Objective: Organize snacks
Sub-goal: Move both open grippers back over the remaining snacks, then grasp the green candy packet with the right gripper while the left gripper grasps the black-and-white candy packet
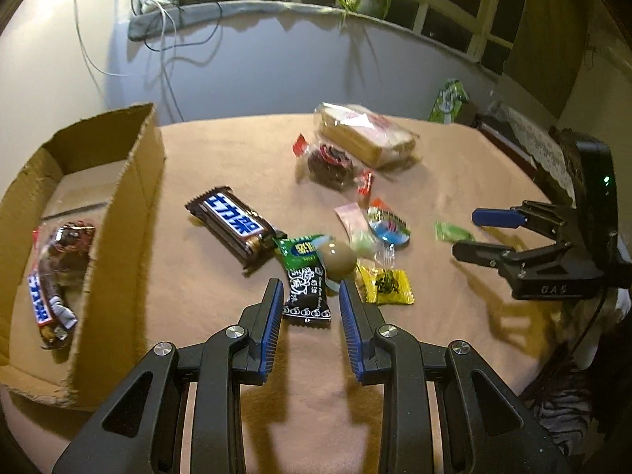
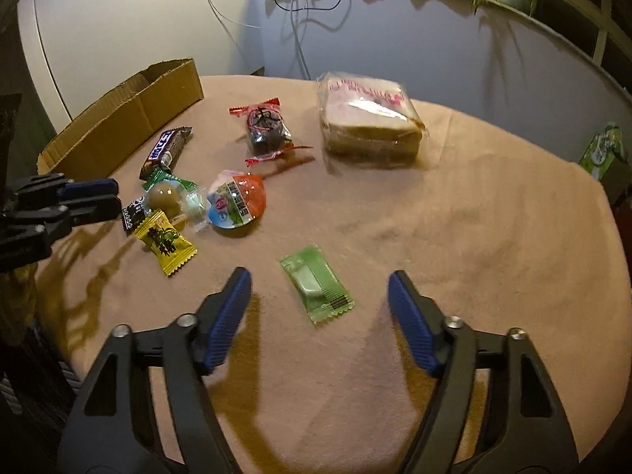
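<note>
Loose snacks lie on a tan cloth-covered table (image 2: 474,237). My left gripper (image 1: 310,292) hovers with its jaws a little apart over a black, white and green candy packet (image 1: 306,300); the pads do not press on it. Just beyond are a brown ball lollipop (image 1: 335,260) and a yellow candy (image 1: 387,286). My right gripper (image 2: 320,280) stands open, with a flat green candy packet (image 2: 316,284) on the cloth between its fingertips, untouched. A cardboard box (image 1: 134,181) at the left holds a chocolate bar (image 1: 43,300) and a dark wrapped snack (image 1: 69,245).
Another chocolate bar (image 1: 233,225), a jelly cup (image 2: 237,201), a red-ended dark snack (image 2: 264,130) and a bagged sandwich (image 2: 367,126) lie further back. A green carton (image 2: 602,150) stands beyond the table's right edge. Cables hang on the wall behind.
</note>
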A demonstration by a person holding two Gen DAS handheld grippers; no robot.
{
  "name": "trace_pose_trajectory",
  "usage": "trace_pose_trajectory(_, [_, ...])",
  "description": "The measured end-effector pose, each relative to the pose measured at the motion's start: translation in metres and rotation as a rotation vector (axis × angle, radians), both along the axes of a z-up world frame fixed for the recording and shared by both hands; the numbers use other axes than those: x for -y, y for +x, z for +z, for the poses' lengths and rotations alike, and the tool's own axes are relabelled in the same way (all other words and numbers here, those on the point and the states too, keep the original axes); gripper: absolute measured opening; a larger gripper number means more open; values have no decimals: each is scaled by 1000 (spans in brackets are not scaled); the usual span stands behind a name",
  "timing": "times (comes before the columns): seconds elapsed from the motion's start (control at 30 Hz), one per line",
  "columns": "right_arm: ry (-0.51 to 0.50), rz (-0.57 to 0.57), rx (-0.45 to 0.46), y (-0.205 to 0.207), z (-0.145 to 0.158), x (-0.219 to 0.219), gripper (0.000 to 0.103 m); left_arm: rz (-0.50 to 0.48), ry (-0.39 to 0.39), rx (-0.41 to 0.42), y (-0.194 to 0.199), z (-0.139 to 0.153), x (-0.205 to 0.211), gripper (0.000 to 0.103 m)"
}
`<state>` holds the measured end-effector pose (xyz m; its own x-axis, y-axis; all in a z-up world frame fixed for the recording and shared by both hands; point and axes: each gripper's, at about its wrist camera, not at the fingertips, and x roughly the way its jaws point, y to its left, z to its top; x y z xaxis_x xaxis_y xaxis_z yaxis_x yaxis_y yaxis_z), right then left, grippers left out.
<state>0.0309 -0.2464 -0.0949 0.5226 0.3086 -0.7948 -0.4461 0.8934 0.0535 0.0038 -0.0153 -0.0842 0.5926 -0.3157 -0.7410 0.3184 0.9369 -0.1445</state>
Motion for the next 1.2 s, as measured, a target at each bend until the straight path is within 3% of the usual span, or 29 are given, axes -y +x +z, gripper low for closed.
trace_pose_trajectory(0.47, [-48,21,-12,9,-9,-7,70,9,77,-36,13,-16,9,28])
trace_pose_trajectory(0.9, [-24,40,-5,6,-6,-8,24,2,99,-12,10,-15,12,26])
trace_pose_trajectory(1.2, [2,14,-1,7,-2,-5,22,20,64,14,5,-5,6,25])
